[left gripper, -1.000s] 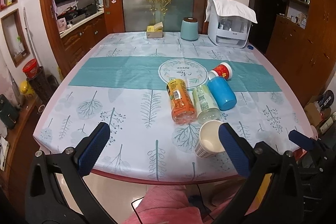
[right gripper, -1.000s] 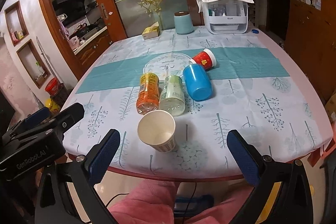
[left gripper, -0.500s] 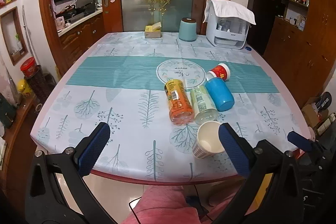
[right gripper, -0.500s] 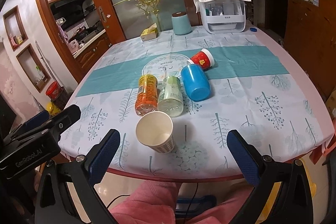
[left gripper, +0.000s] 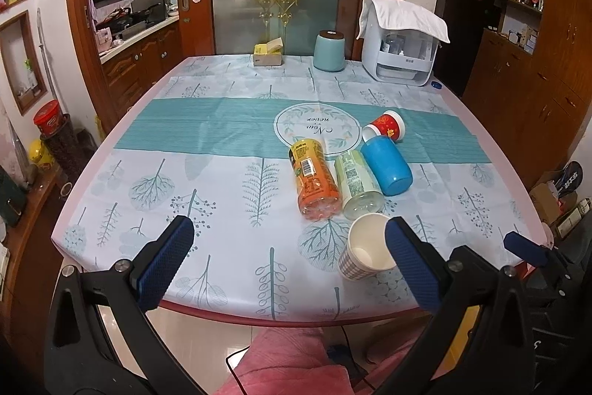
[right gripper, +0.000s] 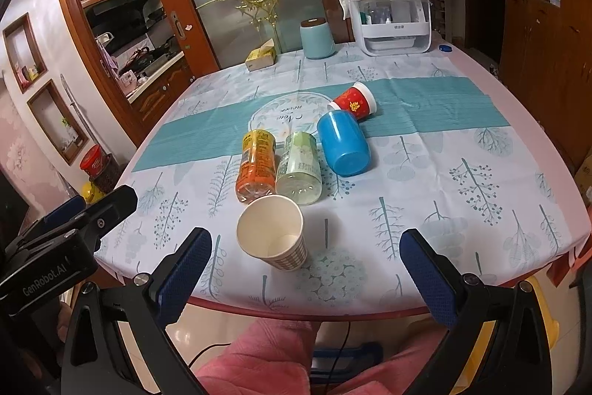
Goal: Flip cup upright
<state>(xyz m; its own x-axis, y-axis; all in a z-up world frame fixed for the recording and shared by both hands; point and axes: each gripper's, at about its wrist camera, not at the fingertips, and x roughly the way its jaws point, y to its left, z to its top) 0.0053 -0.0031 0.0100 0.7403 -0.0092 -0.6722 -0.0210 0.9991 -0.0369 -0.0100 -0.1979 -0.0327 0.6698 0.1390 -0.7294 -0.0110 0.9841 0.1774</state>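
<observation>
paper cup (right gripper: 273, 235) upright, near table edge

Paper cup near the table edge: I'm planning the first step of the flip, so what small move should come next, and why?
Probably ease the right gripper forward toward the paper cup. Both grippers are open and short of the table edge; the cup lies tipped, mouth toward the cameras, roughly centred between the right fingers, while it sits beside the left gripper's right finger.
</observation>
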